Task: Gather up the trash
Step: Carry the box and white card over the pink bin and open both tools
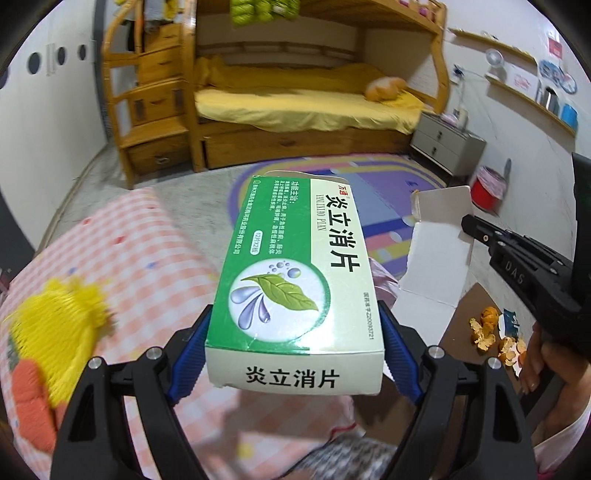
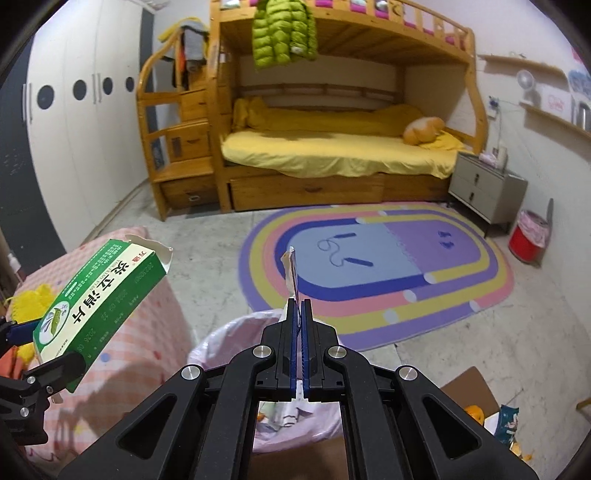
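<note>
A wooden bunk bed (image 2: 332, 155) with yellow bedding fills the far wall, a green puffer jacket (image 2: 282, 33) hanging from its upper rail. On the floor before it lies an oval rug (image 2: 461, 280) in purple, pink and yellow bands, with a grey nightstand (image 2: 484, 192) and a red bin (image 2: 526, 240) off to its right. A surface covered in pink checked cloth (image 1: 147, 258) sits low on the left, with a yellow net piece (image 1: 62, 317) lying on it.

Below the right gripper (image 2: 300, 306) stands a trash bin lined with a pink bag (image 2: 229, 339), its mouth open. A flat brown cardboard sheet (image 1: 469, 314) at the lower right carries orange peels (image 1: 495, 332) and a small blue wrapper (image 1: 511, 321).

The left gripper (image 1: 295, 332) has its blue-padded fingers clamped on the sides of a green and white medicine box (image 1: 295, 266), held in the air above the bagged bin, its far flap open. The right gripper's fingers are pressed together on a thin white cardboard piece (image 2: 290, 269), seen edge-on in the right wrist view and as a broad white sheet in the left wrist view.
</note>
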Available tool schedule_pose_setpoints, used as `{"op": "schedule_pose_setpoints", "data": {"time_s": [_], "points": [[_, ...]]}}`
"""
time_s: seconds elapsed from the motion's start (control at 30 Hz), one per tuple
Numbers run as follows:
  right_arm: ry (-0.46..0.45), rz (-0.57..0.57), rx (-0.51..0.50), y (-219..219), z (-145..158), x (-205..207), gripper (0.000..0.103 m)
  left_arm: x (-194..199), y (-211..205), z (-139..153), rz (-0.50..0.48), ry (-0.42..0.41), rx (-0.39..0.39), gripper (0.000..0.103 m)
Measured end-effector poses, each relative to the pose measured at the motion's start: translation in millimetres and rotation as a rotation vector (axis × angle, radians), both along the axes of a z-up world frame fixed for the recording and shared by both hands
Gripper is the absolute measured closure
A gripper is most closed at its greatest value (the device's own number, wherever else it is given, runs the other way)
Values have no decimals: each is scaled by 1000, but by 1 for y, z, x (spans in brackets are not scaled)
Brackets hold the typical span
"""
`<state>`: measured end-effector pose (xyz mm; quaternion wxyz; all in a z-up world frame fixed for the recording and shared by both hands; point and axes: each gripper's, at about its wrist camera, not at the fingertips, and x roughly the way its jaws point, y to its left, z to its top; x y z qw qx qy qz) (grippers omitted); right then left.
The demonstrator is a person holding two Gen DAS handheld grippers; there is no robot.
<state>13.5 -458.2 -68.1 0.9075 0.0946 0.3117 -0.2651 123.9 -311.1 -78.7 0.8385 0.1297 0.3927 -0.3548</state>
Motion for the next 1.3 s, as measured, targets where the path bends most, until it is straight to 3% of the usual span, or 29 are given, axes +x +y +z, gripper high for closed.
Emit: {"op": "schedule_pose_setpoints", "data": {"time_s": [0.13, 0.3, 0.33, 0.37, 0.43, 0.63, 0.9, 1.3], "points": [[21, -25, 5, -15, -14, 4, 102, 1, -26, -9, -51, 27, 2, 21], [48, -9, 38, -24, -32, 15, 98, 4, -28, -10, -65, 17, -16, 15], [61, 2, 52, -23, -36, 20, 96, 6, -25, -10, -56, 9, -10, 15], [86, 22, 91, -25, -43, 26, 83, 7, -23, -11, -45, 4, -4, 15], [94, 28, 138, -25, -49, 29, 69, 9, -18, -11, -28, 7, 0, 15], [71, 57, 159, -11, -38, 20, 68, 13, 3, -10, 33, 2, 10, 15], [-12, 144, 168, 28, 10, -2, 68, -2, 48, 6, 99, -28, -5, 15], [-39, 407, 199, 122, 32, -5, 66, -33, 142, 26, 248, -122, 7, 15]]}}
